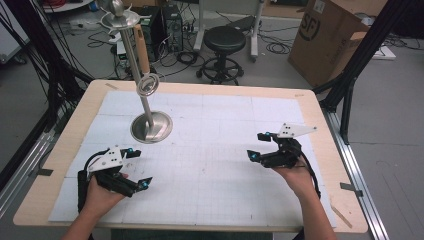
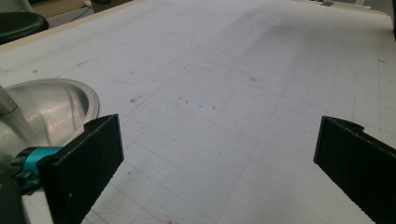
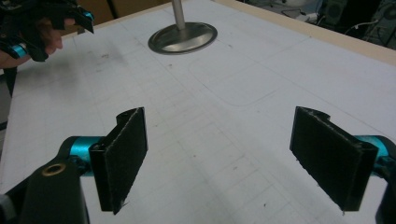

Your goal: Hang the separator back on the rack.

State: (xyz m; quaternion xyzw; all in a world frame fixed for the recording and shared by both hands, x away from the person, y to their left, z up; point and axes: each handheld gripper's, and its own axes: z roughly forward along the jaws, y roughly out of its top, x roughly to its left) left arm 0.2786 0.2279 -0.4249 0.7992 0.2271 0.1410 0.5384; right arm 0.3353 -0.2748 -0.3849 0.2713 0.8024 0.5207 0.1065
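High view puts the left hand-held gripper (image 1: 135,167) near the front left of the white gridded mat (image 1: 210,150) that covers the surface (image 1: 320,107), its jaws spread wide with nothing between them; the right hand-held gripper (image 1: 259,146) hovers over the right half of the mat, jaws likewise apart and empty. Behind the left one stands a metal stand (image 1: 150,125), a round dished base with a slim upright pole, and from a hook at its crown hangs a whisk (image 1: 145,65) with a wooden handle and a coiled wire head, the coil lying against the pole partway up. In the left gripper view the base of the stand shows just beyond the left jaw, apart from it. In the right gripper view the stand sits well ahead, with bare mat under the open jaws. No earlier picture bears on it, but the work in hand looks to be either fetching the whisk or having just hung it. To take it cleanly, I would bring one gripper in level with the wooden handle, close on its middle rather than on the springy coil, then lift straight up to clear the hook before drawing away. The other gripper could steady the base, since the tall stand may tip
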